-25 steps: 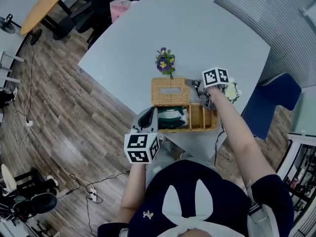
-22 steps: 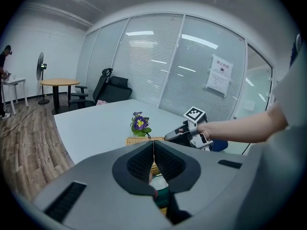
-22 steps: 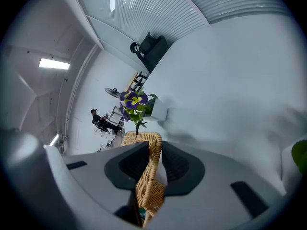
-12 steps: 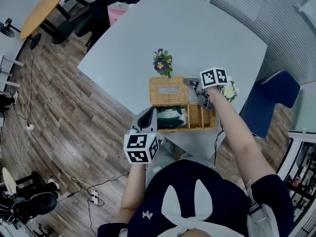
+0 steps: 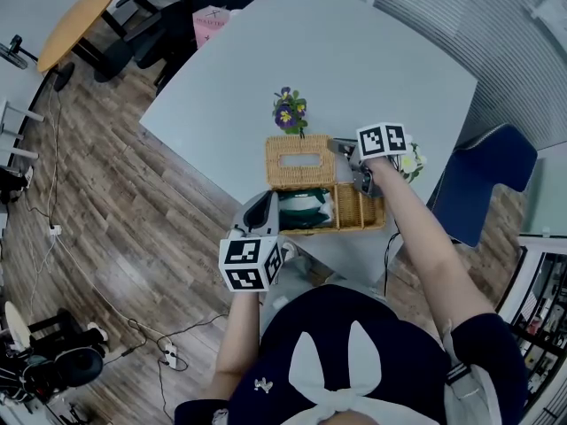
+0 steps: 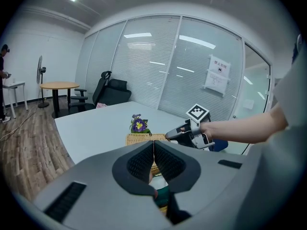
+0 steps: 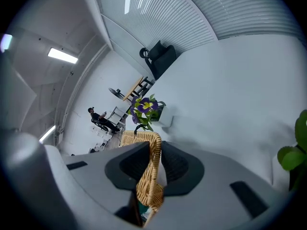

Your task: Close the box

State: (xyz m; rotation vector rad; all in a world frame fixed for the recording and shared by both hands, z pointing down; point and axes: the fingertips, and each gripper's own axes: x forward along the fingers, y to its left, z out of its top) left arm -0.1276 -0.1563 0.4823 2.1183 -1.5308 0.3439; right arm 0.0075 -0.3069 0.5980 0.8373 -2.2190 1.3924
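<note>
An open wicker box [image 5: 356, 212] sits near the table's front edge with a dark green thing [image 5: 306, 207] inside. Its wicker lid [image 5: 299, 162] is swung back behind it. My right gripper [image 5: 340, 148] is shut on the lid's right edge. In the right gripper view the woven rim [image 7: 152, 176] runs up between the jaws of the right gripper [image 7: 154, 152]. My left gripper [image 5: 263, 204] hovers at the box's front left corner. The left gripper view shows the left gripper [image 6: 153, 145] shut with its pads together and nothing between them; the lid [image 6: 142, 139] lies beyond.
A small pot of purple flowers [image 5: 288, 111] stands just behind the lid. A white-flowered plant [image 5: 410, 162] stands to the right of my right gripper. A blue chair [image 5: 483, 184] is beside the table's right edge. The white table [image 5: 354, 60] stretches away behind the box.
My right gripper has edged a little left onto the lid's right rim. The left gripper has barely moved.
</note>
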